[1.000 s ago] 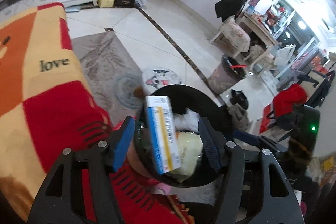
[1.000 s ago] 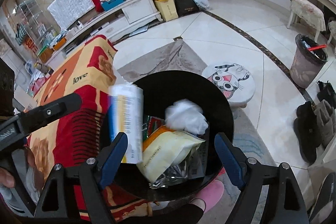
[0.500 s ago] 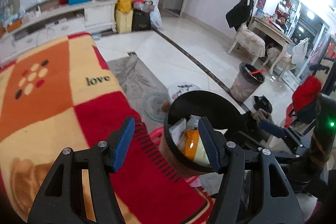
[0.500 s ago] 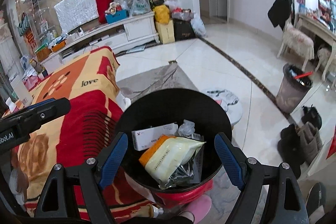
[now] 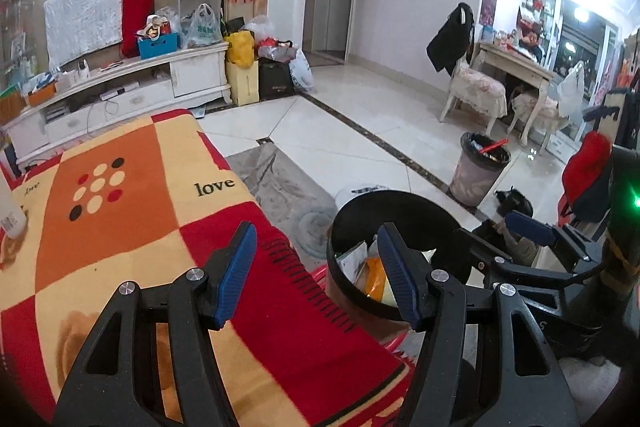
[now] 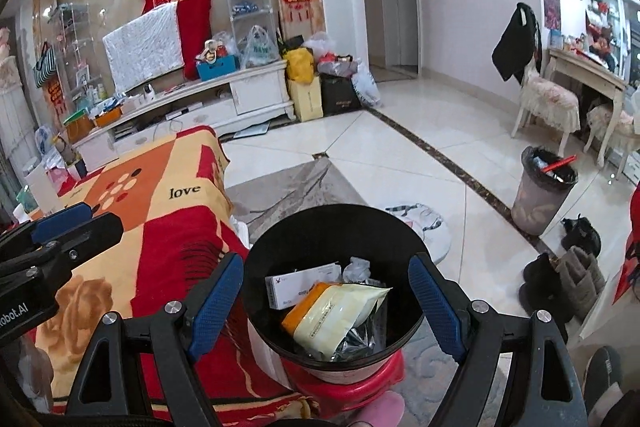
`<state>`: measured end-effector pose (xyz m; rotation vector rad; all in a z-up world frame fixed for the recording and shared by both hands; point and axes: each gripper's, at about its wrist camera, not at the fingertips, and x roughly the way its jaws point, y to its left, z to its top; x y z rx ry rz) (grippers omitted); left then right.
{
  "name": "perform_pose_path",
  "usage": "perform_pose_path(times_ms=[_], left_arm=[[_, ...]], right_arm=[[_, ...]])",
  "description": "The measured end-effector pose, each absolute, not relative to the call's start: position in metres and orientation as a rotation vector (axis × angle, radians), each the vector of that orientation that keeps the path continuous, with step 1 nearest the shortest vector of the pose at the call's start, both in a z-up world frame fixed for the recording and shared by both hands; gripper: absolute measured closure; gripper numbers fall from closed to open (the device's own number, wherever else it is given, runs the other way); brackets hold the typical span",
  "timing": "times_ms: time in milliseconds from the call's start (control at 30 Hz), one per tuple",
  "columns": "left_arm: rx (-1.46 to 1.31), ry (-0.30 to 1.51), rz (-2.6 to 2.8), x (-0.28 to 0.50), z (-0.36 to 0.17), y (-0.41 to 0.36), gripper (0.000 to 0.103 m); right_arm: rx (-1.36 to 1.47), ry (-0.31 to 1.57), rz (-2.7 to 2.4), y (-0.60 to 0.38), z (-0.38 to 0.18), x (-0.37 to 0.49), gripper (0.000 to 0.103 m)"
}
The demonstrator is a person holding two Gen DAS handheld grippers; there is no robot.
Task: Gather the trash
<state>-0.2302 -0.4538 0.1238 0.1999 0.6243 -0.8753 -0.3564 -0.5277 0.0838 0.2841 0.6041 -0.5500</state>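
A black round bin (image 6: 280, 251) stands on a red stool beside the blanket-covered table (image 6: 160, 227). Inside lie a white box (image 6: 304, 281), a yellow and cream snack bag (image 6: 340, 311) and crumpled wrappers. My right gripper (image 6: 326, 307) hangs open above the bin's near rim, nothing between its blue pads. My left gripper (image 5: 316, 275) is open and empty too, over the red and orange blanket (image 5: 120, 211), with the bin (image 5: 360, 211) just to its right. The left gripper's tip (image 6: 60, 223) shows at the left edge of the right wrist view.
A white bottle (image 5: 10, 215) stands on the blanket at far left. On the floor lie a grey rug (image 6: 296, 183), a cat-print cushion (image 6: 424, 223), a second lined waste bin (image 6: 544, 195) and boots (image 6: 568, 275). A white TV cabinet (image 5: 120, 91) lines the back wall.
The white and blue box that was dropping from the left gripper now lies in the bin. Both grippers have drawn back and up, so the bin looks smaller and more room shows.
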Motion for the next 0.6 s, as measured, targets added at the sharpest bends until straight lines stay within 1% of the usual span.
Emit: perform_pose_path(times_ms=[600], left_arm=[[0.159,0.570,-0.854,-0.229,0.132,-0.439,0.041]], right_arm=[[0.245,0.555,-0.566,-0.515,0.096,-0.357,0.020]])
